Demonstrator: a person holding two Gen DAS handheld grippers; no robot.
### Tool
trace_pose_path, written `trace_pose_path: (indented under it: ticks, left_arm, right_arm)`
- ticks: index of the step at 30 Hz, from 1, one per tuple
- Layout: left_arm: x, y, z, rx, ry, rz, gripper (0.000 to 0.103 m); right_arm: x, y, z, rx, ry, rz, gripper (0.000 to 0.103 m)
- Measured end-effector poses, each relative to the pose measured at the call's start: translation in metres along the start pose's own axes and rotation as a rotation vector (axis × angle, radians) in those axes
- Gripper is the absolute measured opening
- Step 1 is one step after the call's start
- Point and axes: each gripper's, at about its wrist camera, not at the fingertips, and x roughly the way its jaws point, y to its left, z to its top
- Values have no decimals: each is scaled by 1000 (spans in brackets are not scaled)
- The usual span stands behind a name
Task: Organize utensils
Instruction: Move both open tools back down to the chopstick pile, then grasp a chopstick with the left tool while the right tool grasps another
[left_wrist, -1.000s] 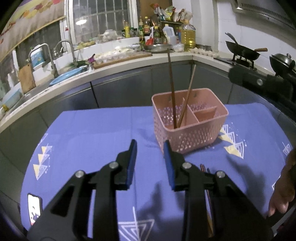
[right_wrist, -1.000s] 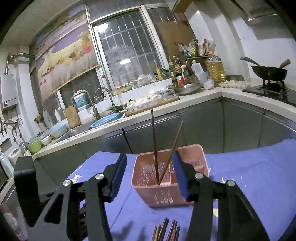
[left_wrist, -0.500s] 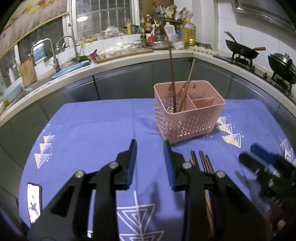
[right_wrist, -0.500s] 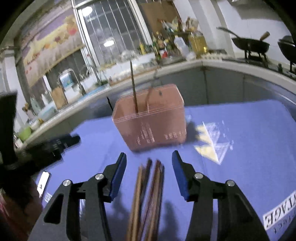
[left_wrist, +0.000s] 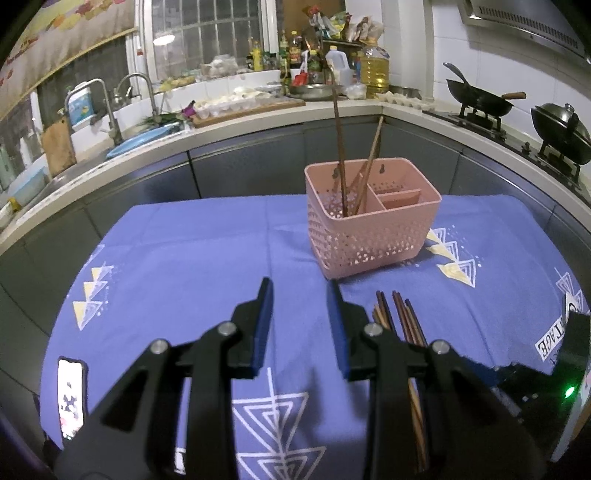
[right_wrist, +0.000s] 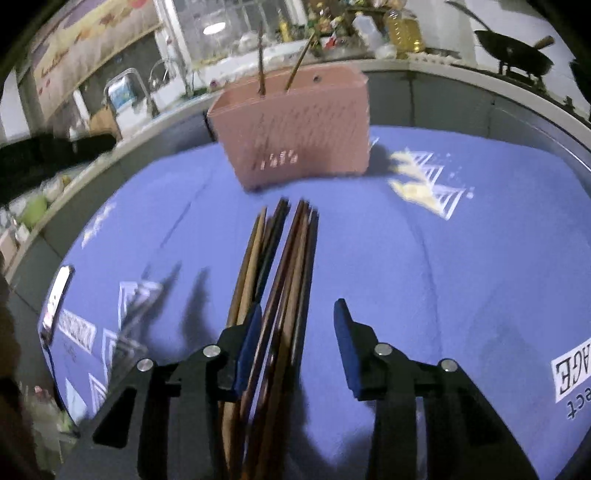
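**Lining up on the loose chopsticks**

The right gripper (right_wrist: 297, 332) hangs wide open and empty over the bundle of chopsticks (right_wrist: 280, 266) lying on the blue cloth (right_wrist: 443, 258), just short of the pink basket (left_wrist: 369, 229) (two sticks already stand inside). Best to single out one stick, then close squarely. The left gripper (left_wrist: 299, 325) is open, holding nothing.

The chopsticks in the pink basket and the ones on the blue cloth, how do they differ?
The two chopsticks in the basket stand up, leaning apart inside the pink basket; the chopsticks on the cloth lie flat, bundled side by side. The right claw is open over the flat ones. Both are slim brown sticks.
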Motion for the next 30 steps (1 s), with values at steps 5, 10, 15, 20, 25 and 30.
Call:
trace_pose_path:
  ticks: [5,10,15,20,25,30]
  left_arm:
    - [8,-3,-14,-9,69,-64,40]
    - [32,-24,-35,12,186,-176,41]
    - [55,-54,-54,44,283,-261,41]
    - [81,-71,-65,65,350,-260,41]
    - [88,-59,-68,35,367,-259,35]
    - [87,-42,-70,11,385,-250,35]
  right_arm:
    - [4,4,-13,-53,-3,-67,40]
    - [-3,-9,-13,-27,-20,-112,40]
    - [-16,-30,-15,52,-40,-81,40]
    - [-19,-38,-17,80,-44,-63,40]
    - [-16,-37,-16,78,-36,-40,40]
    - [-10,-31,-13,63,-34,-29,40]
